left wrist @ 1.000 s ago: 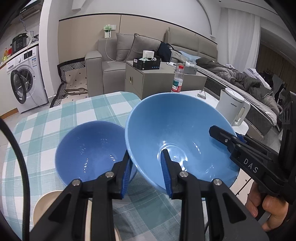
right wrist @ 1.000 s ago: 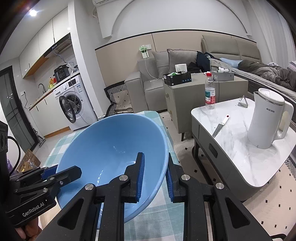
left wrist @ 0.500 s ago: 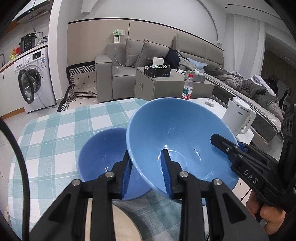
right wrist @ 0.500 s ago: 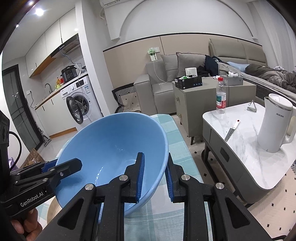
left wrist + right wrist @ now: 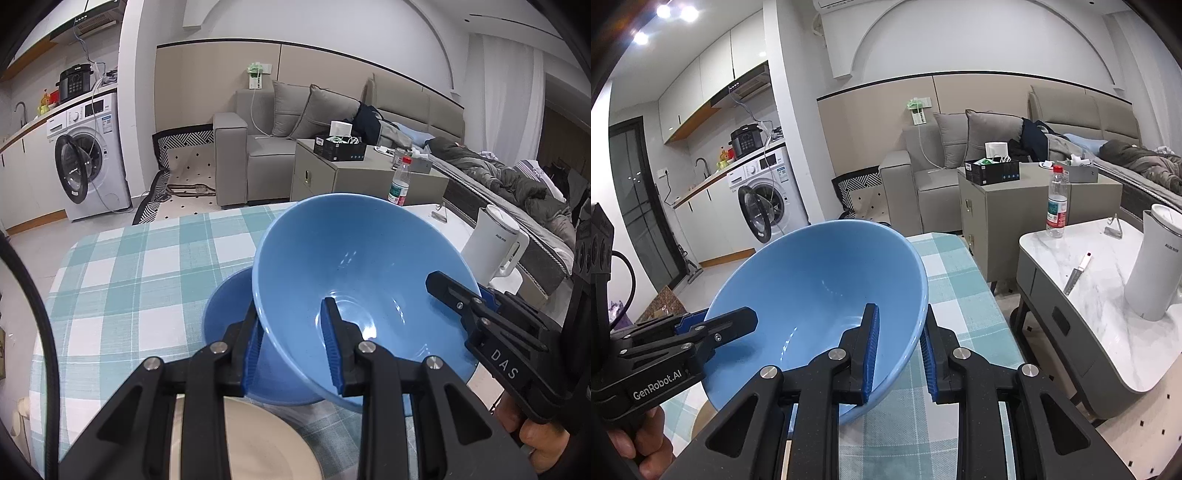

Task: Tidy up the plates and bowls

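A large light-blue bowl [image 5: 354, 258] hangs tilted above the checked table, held from both sides. My left gripper [image 5: 291, 347] is shut on its near rim, one blue pad inside and one outside. My right gripper [image 5: 899, 350] is shut on the opposite rim of the same large bowl [image 5: 820, 295]. Under it on the table sits a smaller darker-blue bowl [image 5: 225, 306], partly hidden by the held one. A cream plate [image 5: 251, 443] lies at the near edge below my left gripper's fingers. Each gripper shows in the other's view: the right gripper [image 5: 458, 299] and the left gripper [image 5: 713, 328].
The green-and-white checked tablecloth [image 5: 140, 273] covers the table. A marble side table [image 5: 1108, 302] on the right carries a white kettle [image 5: 1156, 266], a water bottle [image 5: 1056, 203] and a knife [image 5: 1076, 271]. A washing machine [image 5: 88, 155], a sofa and a grey cabinet [image 5: 354, 177] stand farther back.
Both grippers carried the large bowl leftward over the table, so it now overlaps the smaller blue bowl. The cream plate has come further into the left wrist view.
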Tool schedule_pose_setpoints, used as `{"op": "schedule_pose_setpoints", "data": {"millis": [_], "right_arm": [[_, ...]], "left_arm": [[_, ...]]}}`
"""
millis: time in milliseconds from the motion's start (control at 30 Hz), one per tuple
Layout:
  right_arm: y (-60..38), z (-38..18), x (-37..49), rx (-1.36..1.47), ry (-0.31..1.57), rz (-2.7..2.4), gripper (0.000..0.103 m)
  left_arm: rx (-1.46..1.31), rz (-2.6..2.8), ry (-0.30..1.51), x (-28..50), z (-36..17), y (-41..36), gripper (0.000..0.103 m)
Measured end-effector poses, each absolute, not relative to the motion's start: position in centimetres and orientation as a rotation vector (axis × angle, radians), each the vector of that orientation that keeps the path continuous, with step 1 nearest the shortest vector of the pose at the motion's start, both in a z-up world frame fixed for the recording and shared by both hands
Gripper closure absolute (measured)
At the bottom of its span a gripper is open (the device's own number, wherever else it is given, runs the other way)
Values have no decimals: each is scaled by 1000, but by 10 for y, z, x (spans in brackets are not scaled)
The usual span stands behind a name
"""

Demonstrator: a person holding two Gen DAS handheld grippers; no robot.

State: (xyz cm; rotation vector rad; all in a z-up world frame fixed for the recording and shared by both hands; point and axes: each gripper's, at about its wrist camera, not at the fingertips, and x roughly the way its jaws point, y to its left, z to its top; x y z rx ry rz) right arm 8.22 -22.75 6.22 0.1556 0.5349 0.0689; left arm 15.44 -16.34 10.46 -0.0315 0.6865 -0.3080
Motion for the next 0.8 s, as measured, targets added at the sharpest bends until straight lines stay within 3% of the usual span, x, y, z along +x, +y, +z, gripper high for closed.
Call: {"op": "schedule_pose_setpoints", "data": {"millis": [800], "right_arm": [[-195, 24, 122, 94, 577, 110, 80]], "left_arm": [[-46, -250, 704, 178, 82, -132, 74]]}}
